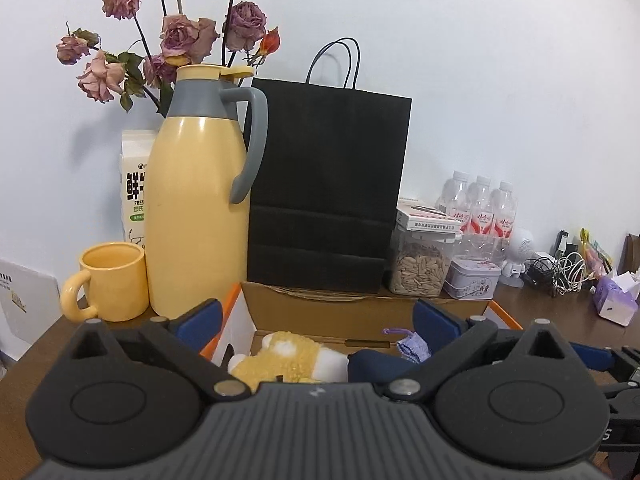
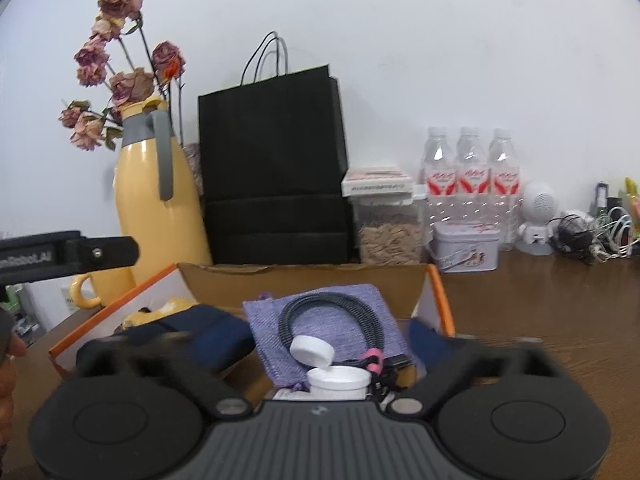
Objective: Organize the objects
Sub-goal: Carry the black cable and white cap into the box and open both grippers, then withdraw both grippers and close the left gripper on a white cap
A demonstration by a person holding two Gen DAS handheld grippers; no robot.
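An open cardboard box (image 1: 360, 309) with orange edges stands on the brown table right in front of both grippers. In the left wrist view a yellow and white plush toy (image 1: 288, 358) and a navy item (image 1: 374, 364) lie in it, below my left gripper (image 1: 318, 320), whose blue pads (image 1: 200, 316) stand wide apart, open and touching nothing. In the right wrist view the box (image 2: 304, 276) holds a purple pouch (image 2: 264, 320), a coiled dark cable (image 2: 332, 312) and a white bottle (image 2: 338, 380) with its flip cap up. My right gripper (image 2: 322, 340) is open above the bottle, its fingers blurred.
Behind the box stand a yellow thermos jug (image 1: 196, 216), a yellow mug (image 1: 112, 284), a black paper bag (image 1: 324, 184) and dried roses (image 1: 180, 36). To the right are a seed jar (image 2: 390, 236), a tin (image 2: 466, 246), water bottles (image 2: 468, 176) and tangled cables (image 2: 592, 236).
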